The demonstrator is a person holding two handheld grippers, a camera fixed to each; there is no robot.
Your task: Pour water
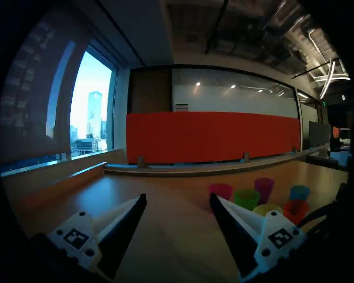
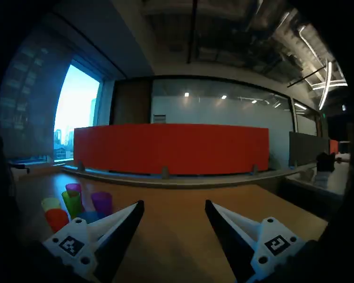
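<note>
Several coloured plastic cups stand in a cluster on the wooden table. In the left gripper view they sit to the right, beyond my right finger: a pink cup (image 1: 221, 190), a green cup (image 1: 246, 198), a purple cup (image 1: 264, 187), a blue cup (image 1: 299, 192), an orange cup (image 1: 295, 210) and a yellow cup (image 1: 266, 208). My left gripper (image 1: 177, 200) hangs open over bare table, nothing between its fingers. In the right gripper view the cluster lies at the left: a purple cup (image 2: 101, 203), a green cup (image 2: 72, 203), an orange cup (image 2: 57, 219). My right gripper (image 2: 174, 206) is open and holds nothing.
The wooden table (image 1: 177, 245) stretches ahead to a red divider panel (image 1: 210, 137) along its far edge. A large window (image 1: 89, 113) is on the left. A neighbouring desk with dark objects (image 2: 324, 162) lies at the far right.
</note>
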